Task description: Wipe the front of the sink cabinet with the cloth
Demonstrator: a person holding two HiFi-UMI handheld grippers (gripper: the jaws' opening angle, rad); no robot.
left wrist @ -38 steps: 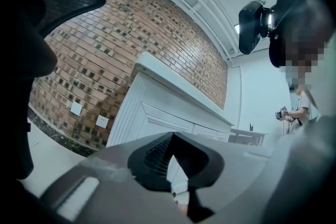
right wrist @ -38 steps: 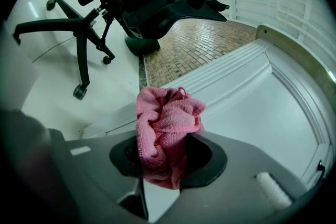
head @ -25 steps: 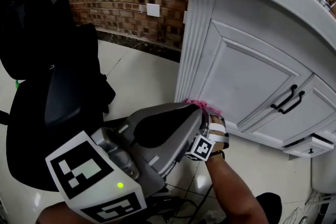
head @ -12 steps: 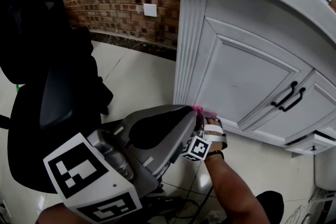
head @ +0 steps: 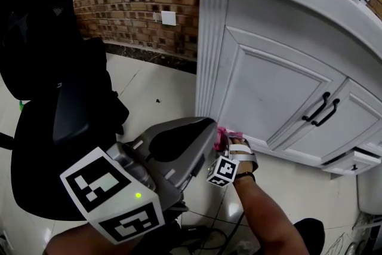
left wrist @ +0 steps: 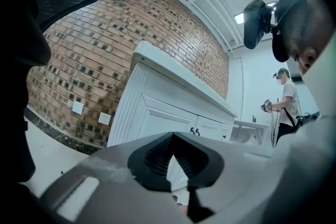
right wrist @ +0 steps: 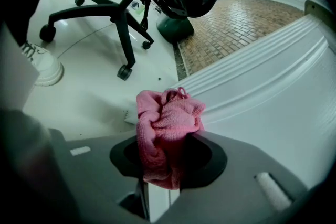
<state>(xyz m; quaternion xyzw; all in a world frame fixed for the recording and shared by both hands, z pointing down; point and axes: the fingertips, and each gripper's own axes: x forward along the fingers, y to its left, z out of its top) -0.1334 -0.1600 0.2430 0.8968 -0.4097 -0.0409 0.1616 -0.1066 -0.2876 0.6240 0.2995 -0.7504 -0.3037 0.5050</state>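
Cloth (right wrist: 167, 126) sits bunched in the right claw (right wrist: 168, 160), at the cabinet (right wrist: 273, 97) front.

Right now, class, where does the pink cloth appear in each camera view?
Head view: pink cloth low centre, by the bottom corner of the sink cabinet.
Left gripper view: not in it.
Right gripper view: centre, clamped in the right tongs.
Shared landmark: the cabinet's fluted corner post.
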